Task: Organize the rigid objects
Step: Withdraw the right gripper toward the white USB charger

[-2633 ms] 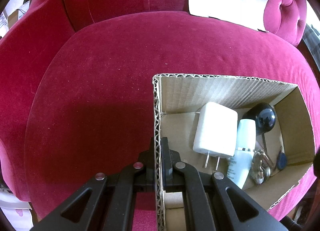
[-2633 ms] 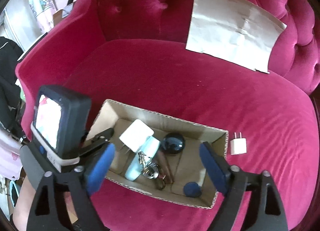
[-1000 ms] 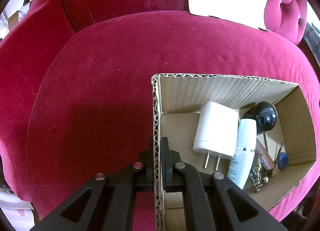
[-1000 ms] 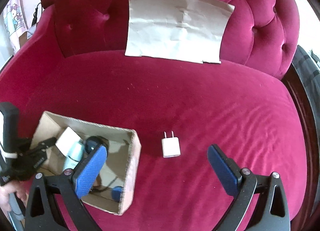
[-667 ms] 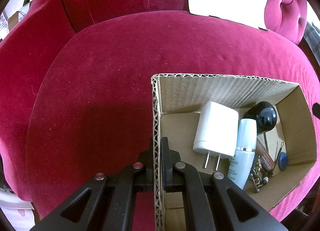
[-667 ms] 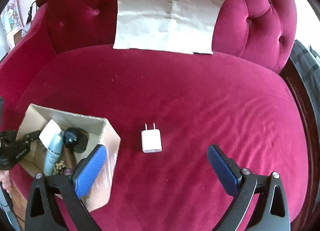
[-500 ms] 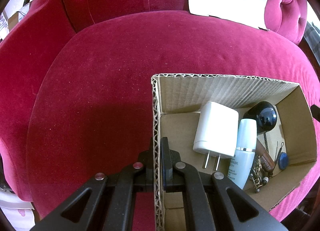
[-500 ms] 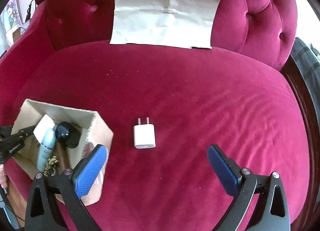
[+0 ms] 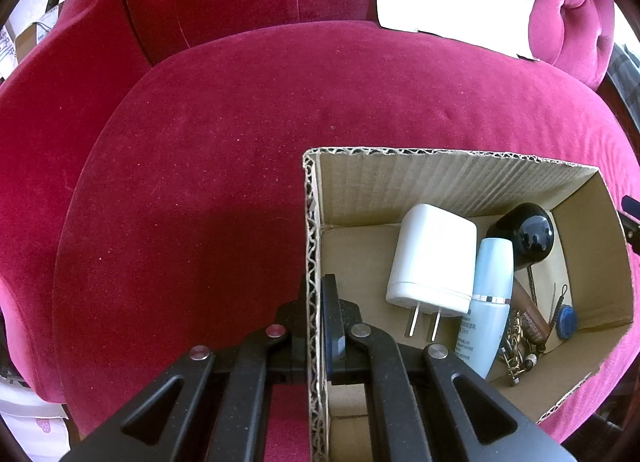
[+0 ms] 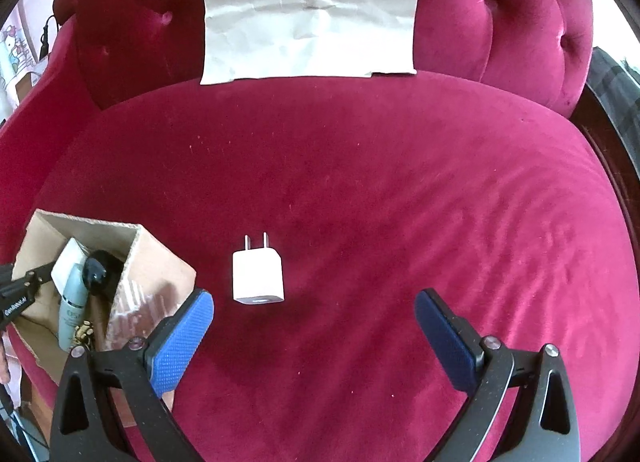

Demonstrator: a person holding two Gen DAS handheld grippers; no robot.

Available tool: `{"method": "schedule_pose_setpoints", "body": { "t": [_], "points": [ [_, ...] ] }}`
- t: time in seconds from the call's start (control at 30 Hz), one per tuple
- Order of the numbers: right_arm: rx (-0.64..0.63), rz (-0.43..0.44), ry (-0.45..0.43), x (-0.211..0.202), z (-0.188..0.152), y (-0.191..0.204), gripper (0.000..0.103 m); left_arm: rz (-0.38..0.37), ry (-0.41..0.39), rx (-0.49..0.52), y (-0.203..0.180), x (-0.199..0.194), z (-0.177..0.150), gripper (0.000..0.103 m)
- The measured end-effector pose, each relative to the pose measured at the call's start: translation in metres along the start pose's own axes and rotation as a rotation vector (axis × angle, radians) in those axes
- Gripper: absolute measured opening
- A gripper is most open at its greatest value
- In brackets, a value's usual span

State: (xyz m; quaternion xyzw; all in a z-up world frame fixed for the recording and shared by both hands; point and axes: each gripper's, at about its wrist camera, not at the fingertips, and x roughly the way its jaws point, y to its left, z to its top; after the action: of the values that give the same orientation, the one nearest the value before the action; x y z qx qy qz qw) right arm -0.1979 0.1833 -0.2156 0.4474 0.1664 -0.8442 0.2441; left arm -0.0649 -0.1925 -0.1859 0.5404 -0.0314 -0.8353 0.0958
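Note:
A small white plug adapter lies on the red sofa seat, prongs pointing away. My right gripper is open and empty, just in front of it and slightly to its right. A cardboard box sits on the seat, at the left in the right wrist view. My left gripper is shut on the box's left wall. Inside lie a large white charger, a pale blue bottle, a black round object, a small blue piece and a chain.
A creased sheet of paper leans on the tufted red backrest. The sofa's dark wooden edge runs along the right. Room clutter shows past the left armrest.
My right gripper has swung right from over the box and come closer to the small adapter, which now sits between its open fingers. My left gripper still holds the box wall.

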Motion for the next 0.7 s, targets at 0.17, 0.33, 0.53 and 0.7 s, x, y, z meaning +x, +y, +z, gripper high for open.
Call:
{"method": "schedule_pose_setpoints", "body": {
  "t": [0.17, 0.33, 0.53, 0.7],
  "points": [
    [-0.057, 0.011, -0.015, 0.006, -0.001, 0.007, 0.102, 0.000, 0.000, 0.001, 0.000, -0.001, -0.001, 0.003],
    [-0.072, 0.037, 0.013, 0.015, 0.000, 0.008, 0.083, 0.001, 0.000, -0.001, -0.001, -0.001, -0.001, 0.003],
    [-0.092, 0.071, 0.012, 0.021, 0.002, 0.015, 0.065, -0.001, 0.001, -0.003, -0.003, 0.000, -0.001, 0.003],
    [-0.110, 0.081, 0.013, 0.025, 0.002, 0.024, 0.029, -0.001, 0.001, -0.004, -0.004, 0.000, -0.001, 0.003]
  ]
}}
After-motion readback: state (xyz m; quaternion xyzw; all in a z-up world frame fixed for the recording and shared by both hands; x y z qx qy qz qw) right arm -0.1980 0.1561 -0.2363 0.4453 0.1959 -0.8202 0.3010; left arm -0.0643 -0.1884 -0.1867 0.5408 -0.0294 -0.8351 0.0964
